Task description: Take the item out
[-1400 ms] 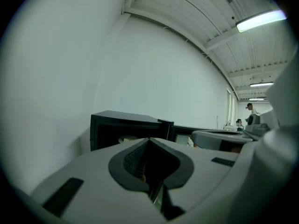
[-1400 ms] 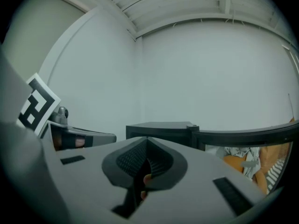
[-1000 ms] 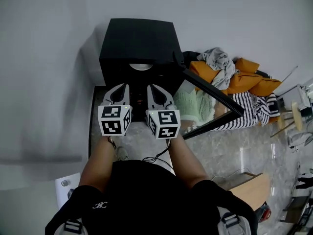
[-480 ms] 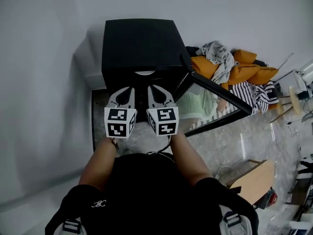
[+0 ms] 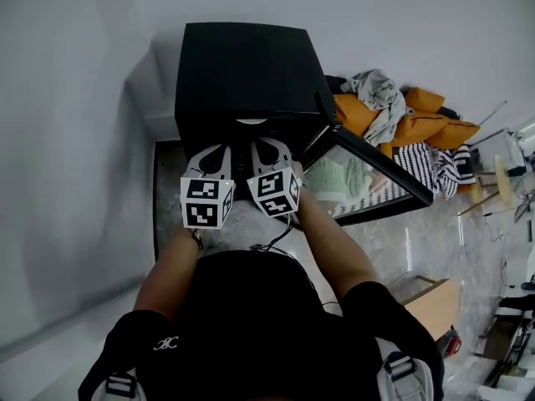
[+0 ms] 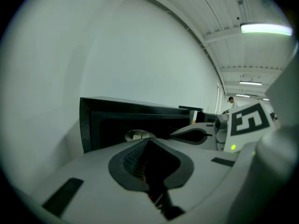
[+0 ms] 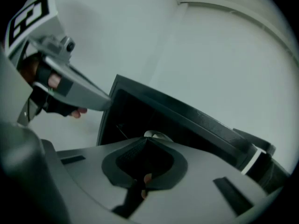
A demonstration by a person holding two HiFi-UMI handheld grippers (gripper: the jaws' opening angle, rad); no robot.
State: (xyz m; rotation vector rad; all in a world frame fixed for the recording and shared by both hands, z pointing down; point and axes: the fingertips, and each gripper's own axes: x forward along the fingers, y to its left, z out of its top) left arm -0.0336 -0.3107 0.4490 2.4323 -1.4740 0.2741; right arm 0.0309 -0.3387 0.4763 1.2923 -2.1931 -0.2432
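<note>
A black oven-like cabinet [image 5: 242, 73] stands against the wall with its front open. Just inside the opening lies a pale round item [image 5: 251, 122], seen only as a thin edge; it also peeks over the jaws as the pale item [image 6: 138, 134] and the pale item [image 7: 156, 135]. My left gripper [image 5: 209, 159] and right gripper [image 5: 269, 154] are side by side right in front of the opening, below the item. Both are shut with nothing between the jaws. Neither touches the item.
The cabinet's glass door [image 5: 368, 178] hangs open to the right. A heap of orange, grey and striped clothes [image 5: 401, 124] lies behind it. A white wall [image 5: 75, 140] runs close on the left. A wooden box [image 5: 430, 303] sits at lower right.
Both grippers have crept a little towards the opening. The right gripper has rolled, so its marker cube now sits tilted. The door stays open.
</note>
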